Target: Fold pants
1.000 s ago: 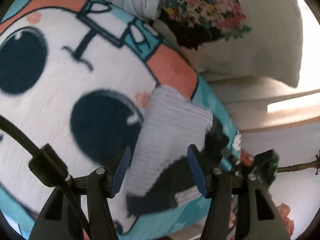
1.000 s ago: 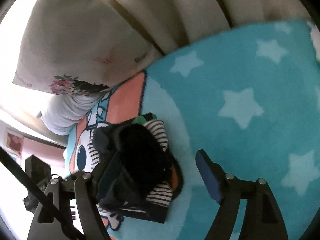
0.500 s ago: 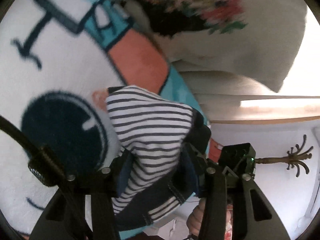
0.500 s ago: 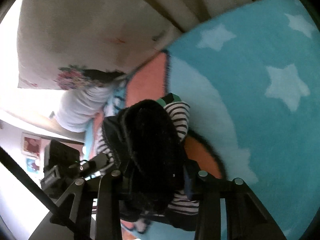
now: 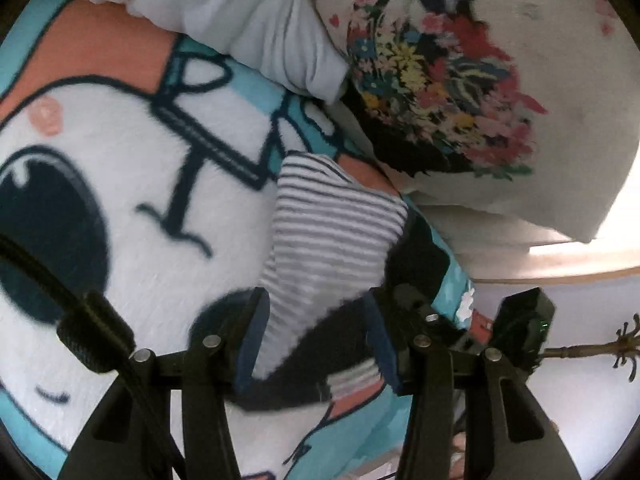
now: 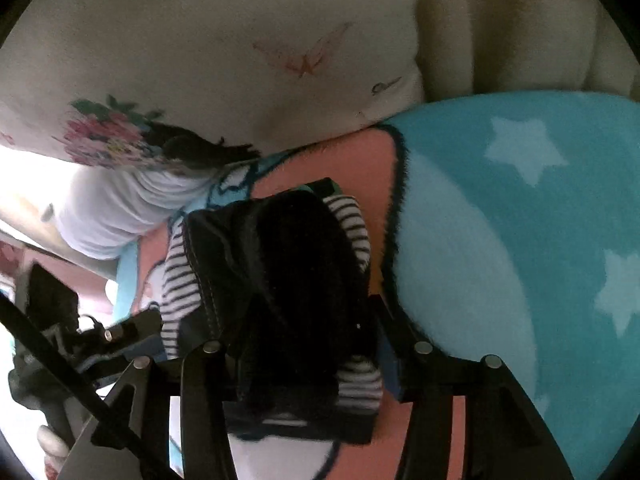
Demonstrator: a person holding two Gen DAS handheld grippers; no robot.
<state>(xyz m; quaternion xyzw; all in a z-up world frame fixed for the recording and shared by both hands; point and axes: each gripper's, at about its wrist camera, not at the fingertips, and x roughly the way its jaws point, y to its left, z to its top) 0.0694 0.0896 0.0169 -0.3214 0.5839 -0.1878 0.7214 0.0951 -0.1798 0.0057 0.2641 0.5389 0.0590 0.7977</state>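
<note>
The pants are a small folded bundle, black fleece with white and navy striped parts. In the left wrist view the pants (image 5: 328, 240) lie on a cartoon blanket (image 5: 120, 184), and my left gripper (image 5: 316, 340) is shut on their near end. In the right wrist view the pants (image 6: 288, 280) sit between the fingers of my right gripper (image 6: 310, 364), which is shut on them. The left gripper (image 6: 120, 336) shows at the lower left of the right wrist view, beside the bundle.
A floral cream pillow (image 5: 460, 80) and a pale rolled cloth (image 5: 240, 20) lie just beyond the pants. The blanket's blue starred part (image 6: 520, 220) spreads to the right. Cream sofa cushions (image 6: 500, 28) stand behind. The blanket's edge drops off at the left view's lower right.
Both grippers were open around the bundle a second ago. They closed on it and shifted it toward the pillow.
</note>
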